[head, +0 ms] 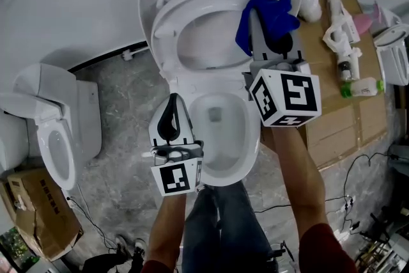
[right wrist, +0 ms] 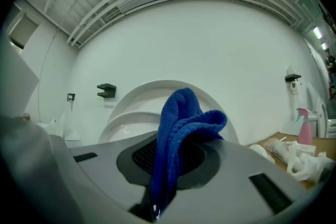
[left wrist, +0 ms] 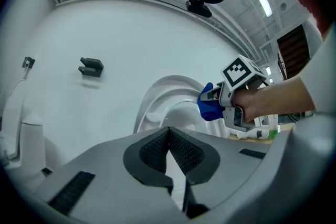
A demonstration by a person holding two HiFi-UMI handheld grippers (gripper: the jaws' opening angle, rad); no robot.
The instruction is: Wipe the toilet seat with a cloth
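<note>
One toilet seat [head: 165,41] raised, grey floor [head: 121,131]

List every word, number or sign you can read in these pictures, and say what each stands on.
No text can be read anywhere.
Cubes of the left gripper and right gripper: black-and-white square markers only, no letters.
The cloth: plain blue, no print.
The box: dark marks, too blurred to read.
The bottle: any label is too small to read.
</note>
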